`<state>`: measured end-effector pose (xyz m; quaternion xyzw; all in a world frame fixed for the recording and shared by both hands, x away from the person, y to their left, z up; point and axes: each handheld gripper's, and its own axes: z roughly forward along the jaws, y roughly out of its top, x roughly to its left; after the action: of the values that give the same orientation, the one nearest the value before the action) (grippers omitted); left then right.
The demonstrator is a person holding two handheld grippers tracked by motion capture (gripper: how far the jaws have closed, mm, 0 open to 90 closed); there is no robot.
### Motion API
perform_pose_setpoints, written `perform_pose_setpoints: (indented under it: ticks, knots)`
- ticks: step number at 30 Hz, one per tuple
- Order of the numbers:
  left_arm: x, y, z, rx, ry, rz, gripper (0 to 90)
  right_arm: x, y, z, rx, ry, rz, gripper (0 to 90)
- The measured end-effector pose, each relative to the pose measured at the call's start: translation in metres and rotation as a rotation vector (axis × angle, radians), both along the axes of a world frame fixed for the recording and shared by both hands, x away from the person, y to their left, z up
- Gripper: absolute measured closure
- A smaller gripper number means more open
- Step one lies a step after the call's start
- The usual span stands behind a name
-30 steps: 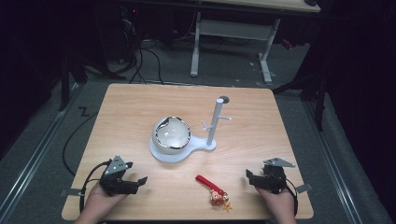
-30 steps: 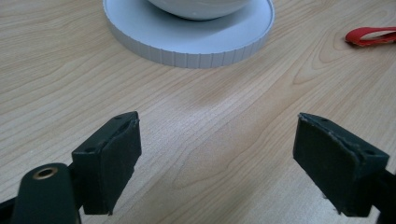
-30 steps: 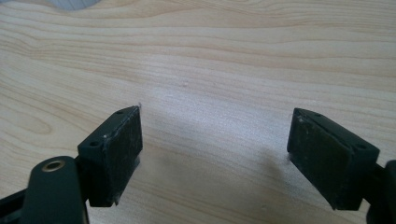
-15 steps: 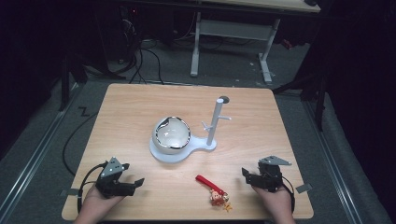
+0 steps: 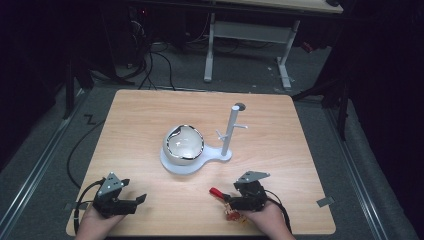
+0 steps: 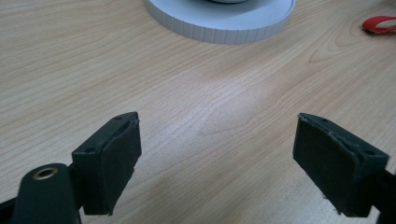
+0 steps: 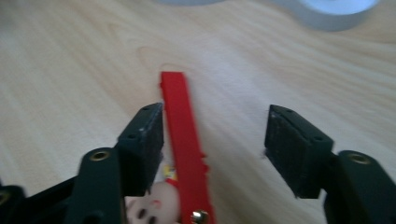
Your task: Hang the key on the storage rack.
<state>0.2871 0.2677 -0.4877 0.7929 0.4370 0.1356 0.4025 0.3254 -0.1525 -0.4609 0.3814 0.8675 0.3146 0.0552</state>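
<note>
Wooden table, dark room; right gripper is closing its jaws around the red strap charm, not pinching yet; strap axis running 6-to-12 between the jaws, hugging the 9 o'clock pad; left gripper is idling spread, farther off

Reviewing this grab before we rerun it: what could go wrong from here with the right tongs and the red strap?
1. The red strap lies against one pad, with a wide gap to the other; the right tongs, whose jaws have just been closing, may push it sideways rather than pinch it.
2. The small charm sits low between the jaws and could get squeezed instead.
</note>
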Motion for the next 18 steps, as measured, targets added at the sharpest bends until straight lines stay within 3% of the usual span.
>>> perform_pose_setpoints:
  ticks: [3, 4, 5, 6, 9, 13, 18]
  knots:
    - [0.0, 0.0, 0.0, 0.001, 0.0, 0.001, 16.1, 0.001, 0.005, -0.004, -0.013, 0.028, 0.018, 51.0]
    - [-0.001, 0.0, 0.0, 0.001, -0.001, 0.003, 16.2, 0.002, 0.009, -0.009, -0.028, 0.058, 0.033, 56.3]
    - [-0.001, 0.0, 0.0, 0.001, -0.001, 0.003, 16.2, 0.002, 0.009, -0.009, -0.028, 0.058, 0.033, 56.3]
    - [-0.001, 0.0, 0.0, 0.001, -0.001, 0.003, 16.2, 0.003, 0.011, -0.011, -0.044, 0.057, 0.058, 67.3]
    - [-0.001, 0.001, 0.0, 0.005, 0.0, 0.002, 16.2, 0.002, 0.011, -0.01, -0.043, 0.054, 0.06, 72.8]
    - [-0.001, 0.001, 0.0, 0.0, 0.0, 0.002, 16.2, 0.006, -0.004, -0.001, -0.012, 0.02, -0.008, 74.4]
    - [0.005, -0.005, 0.001, 0.002, -0.004, -0.02, 16.2, 0.013, -0.032, 0.002, -0.036, -0.02, -0.126, 74.2]
